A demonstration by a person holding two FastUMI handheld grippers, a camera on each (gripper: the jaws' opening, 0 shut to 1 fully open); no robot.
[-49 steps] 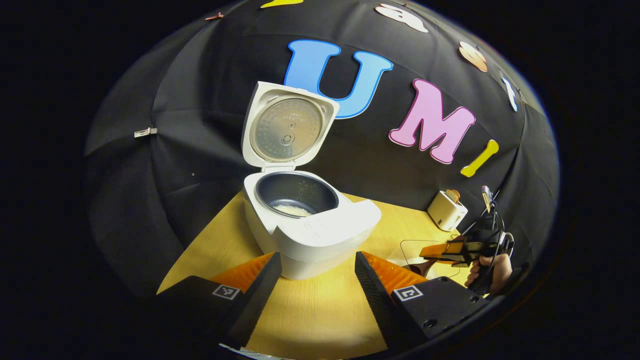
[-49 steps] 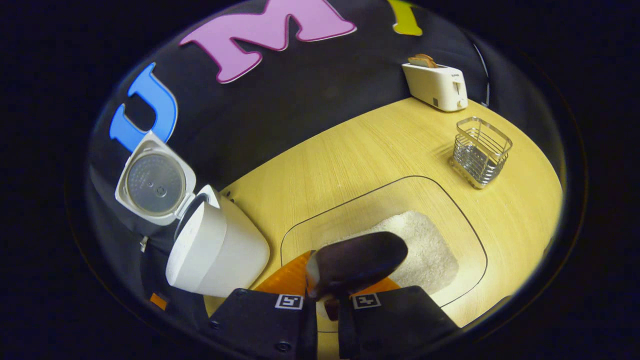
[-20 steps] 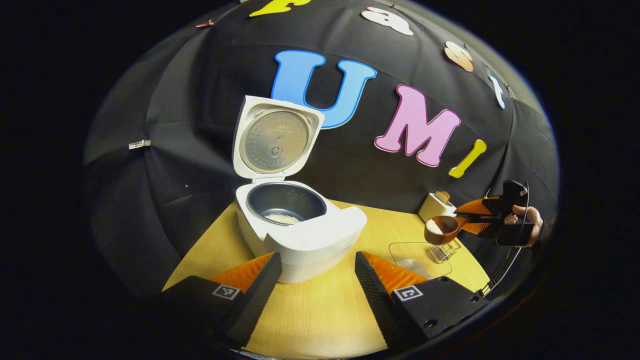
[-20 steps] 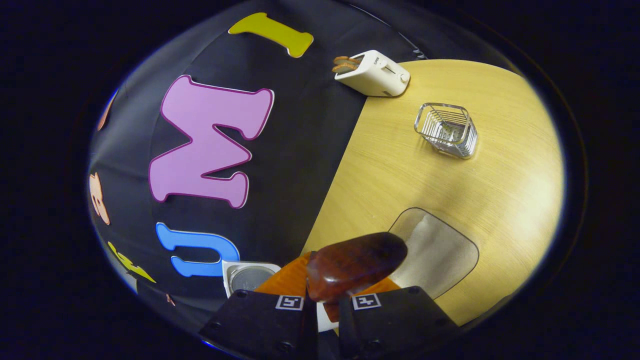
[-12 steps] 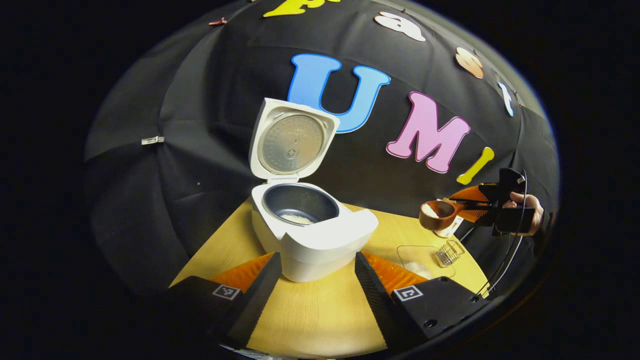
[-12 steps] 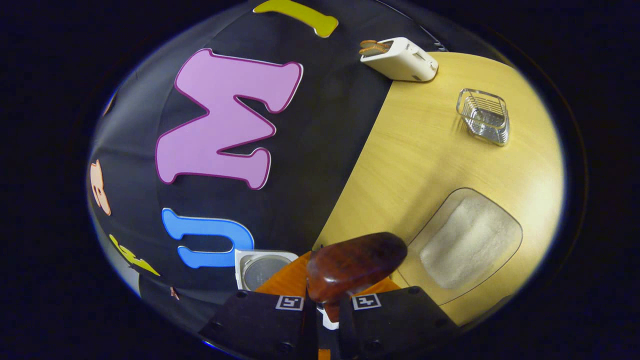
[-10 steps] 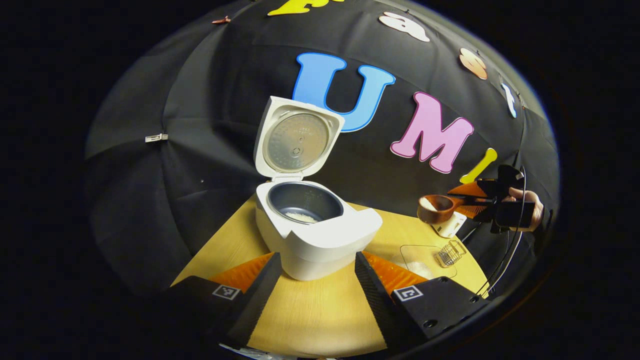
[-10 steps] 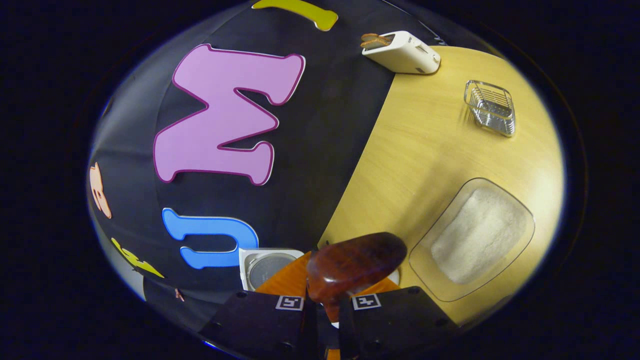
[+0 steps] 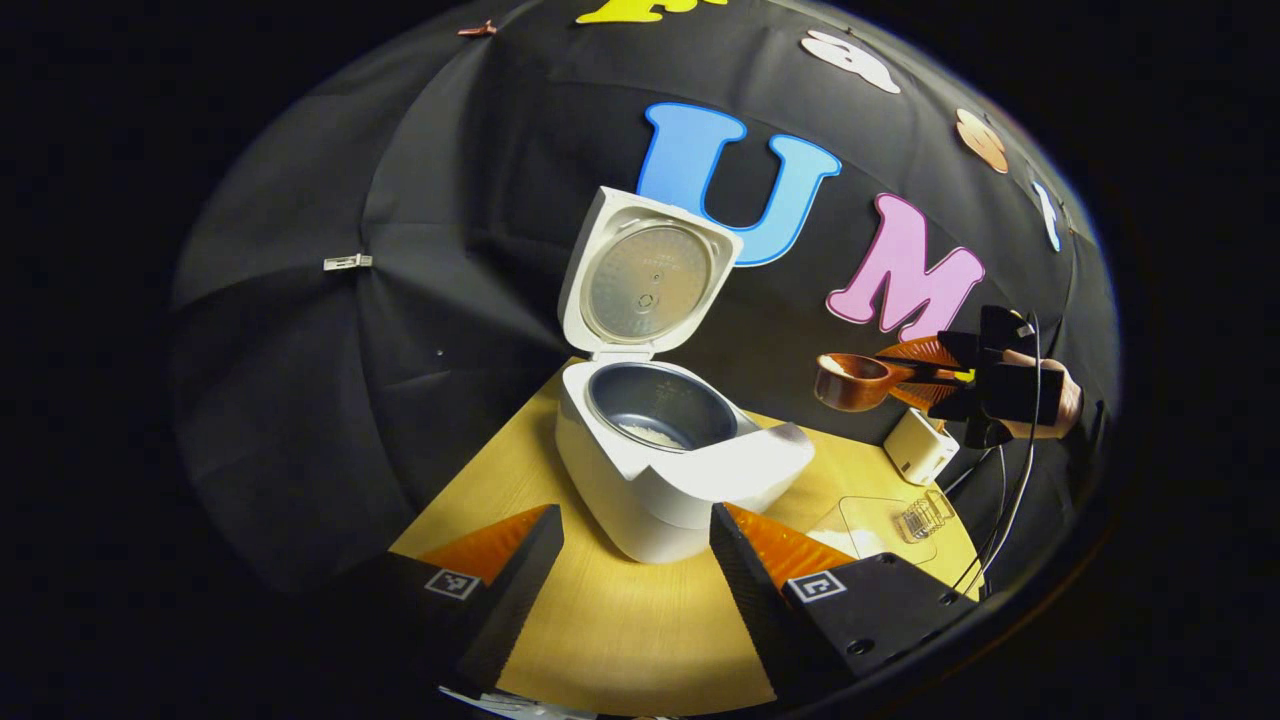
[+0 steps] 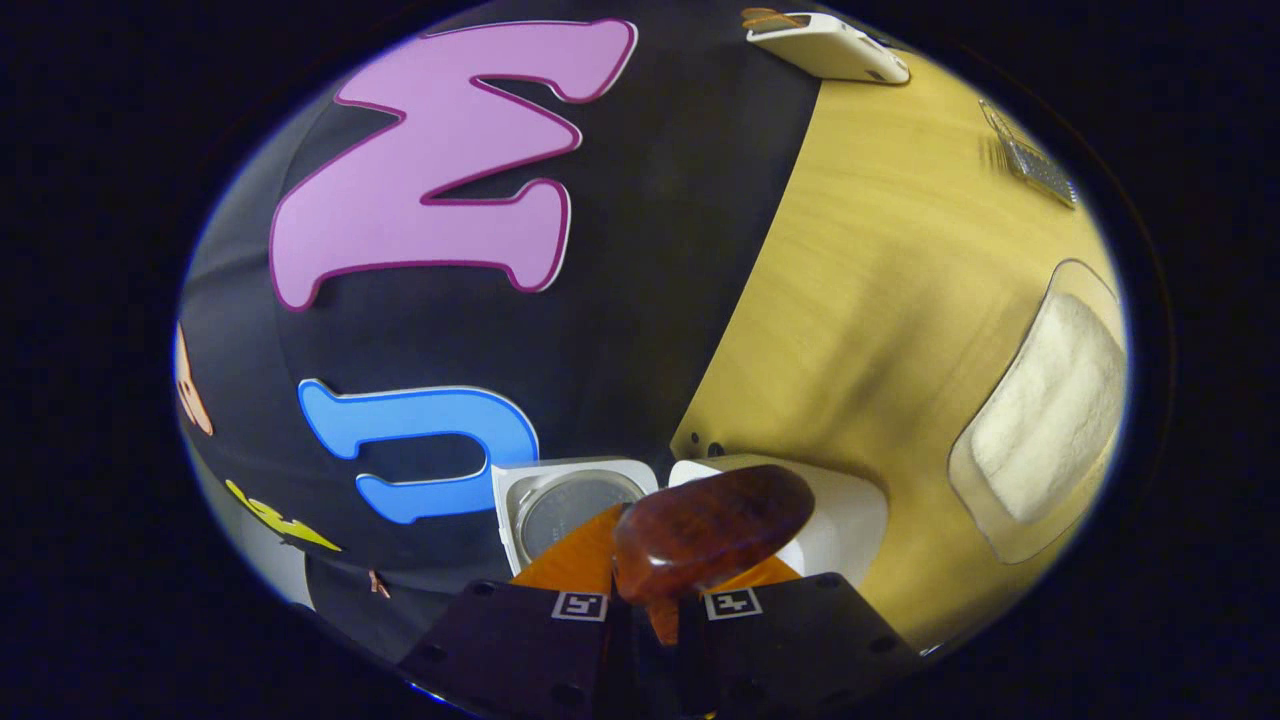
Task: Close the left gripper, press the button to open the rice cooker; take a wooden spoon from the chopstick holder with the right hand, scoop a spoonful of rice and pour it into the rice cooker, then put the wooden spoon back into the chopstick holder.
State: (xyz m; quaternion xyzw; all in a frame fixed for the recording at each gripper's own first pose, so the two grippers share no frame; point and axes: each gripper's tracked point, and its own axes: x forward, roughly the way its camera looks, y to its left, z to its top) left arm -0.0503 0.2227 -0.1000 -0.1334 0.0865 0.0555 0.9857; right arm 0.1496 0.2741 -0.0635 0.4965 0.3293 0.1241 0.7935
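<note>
Your right tongs (image 9: 925,368) are clamped on the wooden spoon (image 9: 850,380), loaded with rice, at the frame's right, short of the open rice cooker (image 9: 670,450) at centre. Tilt early and grains hit the worktop (image 9: 620,620). Your left tongs (image 9: 636,560) gape empty.

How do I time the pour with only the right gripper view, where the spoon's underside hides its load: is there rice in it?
Observer: Yes. In the left gripper view the spoon carries a small heap of rice, bowl facing up.
Operator: Is it over the cooker?
Observer: No. It hangs in the air off to the side of the cooker, not over the opening.
Operator: Anything in the pot?
Observer: A thin patch of rice lies at the bottom of the pot.
</note>
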